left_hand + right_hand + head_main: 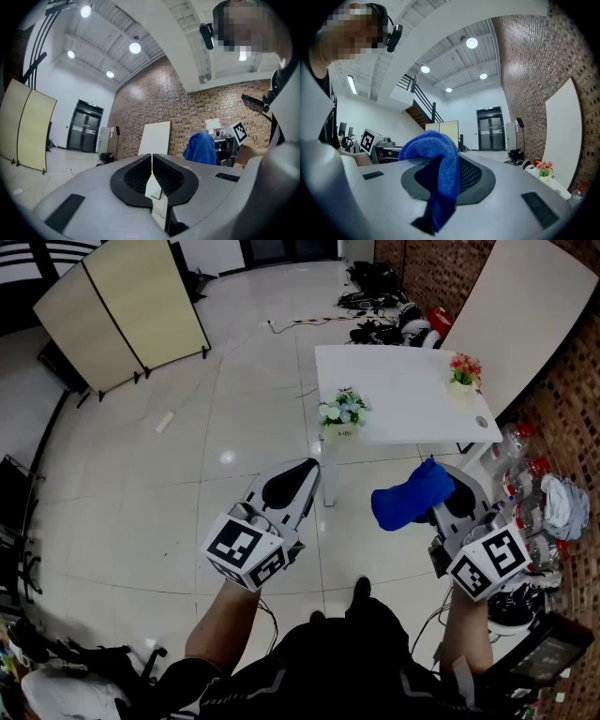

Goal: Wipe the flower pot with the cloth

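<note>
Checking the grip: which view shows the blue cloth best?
Right gripper view: the blue cloth is close up, clamped between the jaws. Head view shows it from above; left gripper view, small and distant.

Grey left claw, right claw: black pads, marker cubes; dark top, seemingly short-sleeved.

Head view looks steeply down; both gripper views face level; all three share the cloth.
</note>
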The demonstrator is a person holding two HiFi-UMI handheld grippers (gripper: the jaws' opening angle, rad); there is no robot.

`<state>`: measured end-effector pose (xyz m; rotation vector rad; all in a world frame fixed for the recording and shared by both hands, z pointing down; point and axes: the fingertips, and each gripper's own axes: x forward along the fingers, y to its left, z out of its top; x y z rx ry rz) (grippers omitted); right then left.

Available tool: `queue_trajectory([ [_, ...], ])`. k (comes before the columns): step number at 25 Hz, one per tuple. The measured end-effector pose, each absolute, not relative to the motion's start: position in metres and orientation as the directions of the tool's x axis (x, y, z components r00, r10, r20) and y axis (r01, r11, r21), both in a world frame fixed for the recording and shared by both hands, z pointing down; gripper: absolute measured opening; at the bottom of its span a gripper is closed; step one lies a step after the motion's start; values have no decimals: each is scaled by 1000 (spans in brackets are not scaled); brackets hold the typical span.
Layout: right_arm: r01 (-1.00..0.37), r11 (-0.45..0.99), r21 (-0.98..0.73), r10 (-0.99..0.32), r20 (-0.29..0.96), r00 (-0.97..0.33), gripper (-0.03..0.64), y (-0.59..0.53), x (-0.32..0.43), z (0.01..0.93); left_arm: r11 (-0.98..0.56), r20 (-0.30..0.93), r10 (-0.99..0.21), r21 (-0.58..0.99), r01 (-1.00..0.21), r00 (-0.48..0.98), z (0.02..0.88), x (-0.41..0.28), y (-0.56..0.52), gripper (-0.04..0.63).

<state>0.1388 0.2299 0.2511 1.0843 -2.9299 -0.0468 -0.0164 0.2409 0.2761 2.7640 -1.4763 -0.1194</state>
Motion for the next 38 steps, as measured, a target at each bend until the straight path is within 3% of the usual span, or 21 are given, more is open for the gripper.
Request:
queue_trajectory([
  [15, -564, 825, 25, -563, -44, -825, 64, 36, 158, 252, -537, -30, -843, -14, -844, 537, 286, 13, 59, 48],
  [21, -553, 833, 1, -552, -20, -833, 64, -22, 130, 262, -590, 33, -807, -63, -805, 589, 300, 0, 8, 140],
  [23, -562, 827, 4, -562, -9, -827, 64, -41, 118, 264, -612, 24, -791, -51, -789, 612, 305, -10, -10, 145],
  [29, -624, 781, 6, -624, -14, -781, 64, -100, 81, 267, -709, -9, -704, -50, -704, 710, 316, -45, -62, 257],
  [32, -643, 766, 8, -643, -12, -766, 64, -120, 63, 266, -745, -26, -666, -22, -667, 745, 322, -61, -84, 264],
  [34, -653, 757, 9, -653, -16, -757, 64, -129, 57, 266, -779, -18, -626, -20, -626, 780, 328, -64, -95, 336],
  [38, -664, 747, 3, -664, -5, -747, 64, -150, 56, 271, -823, 29, -568, -22, -567, 823, 353, -58, -113, 401],
])
